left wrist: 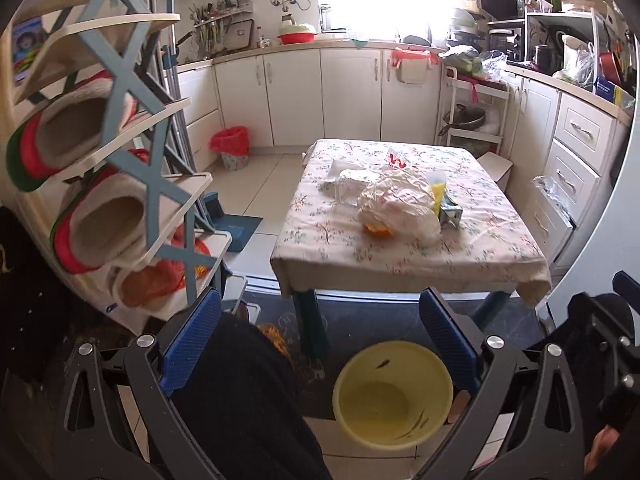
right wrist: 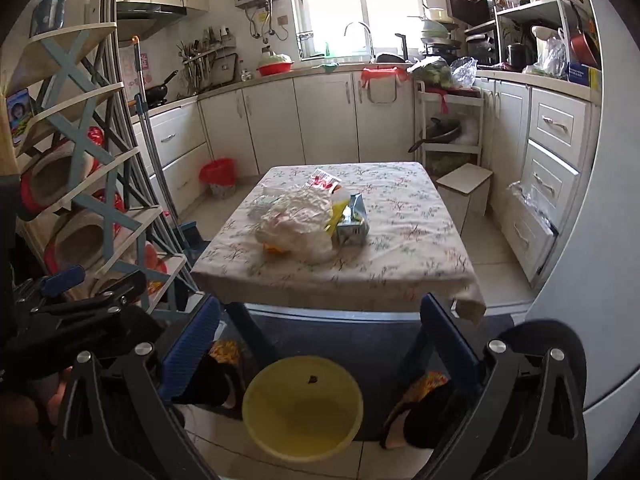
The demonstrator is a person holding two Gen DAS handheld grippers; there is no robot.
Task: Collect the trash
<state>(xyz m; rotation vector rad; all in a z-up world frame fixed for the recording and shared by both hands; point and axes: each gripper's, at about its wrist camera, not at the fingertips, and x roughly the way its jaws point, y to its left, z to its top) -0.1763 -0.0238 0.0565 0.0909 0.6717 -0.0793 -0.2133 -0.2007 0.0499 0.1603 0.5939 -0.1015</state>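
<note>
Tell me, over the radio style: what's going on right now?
Left gripper open, empty. Right gripper open, empty. Trash pile untouched on the floral-cloth table; yellow bucket on floor below grippers. Nothing blocking the way to the table.

Both wrist views look out from the doorway end of the kitchen, held low and well back from the worktop [left wrist: 408, 256], facing the window wall. The left wrist camera sits further left, hard up against the shoe rack [left wrist: 132, 152], with the worktop's near left corner closest to it. The right wrist camera stands more square to the worktop's near edge [right wrist: 332, 284]. Each view looks down past its own blue fingers [left wrist: 192, 336] [right wrist: 192, 344] onto the yellow basin [left wrist: 394, 394] [right wrist: 302, 406] on the floor. Both share the worktop, the basin, the red bin [left wrist: 230, 142] [right wrist: 218, 172] and the far cabinets.
</note>
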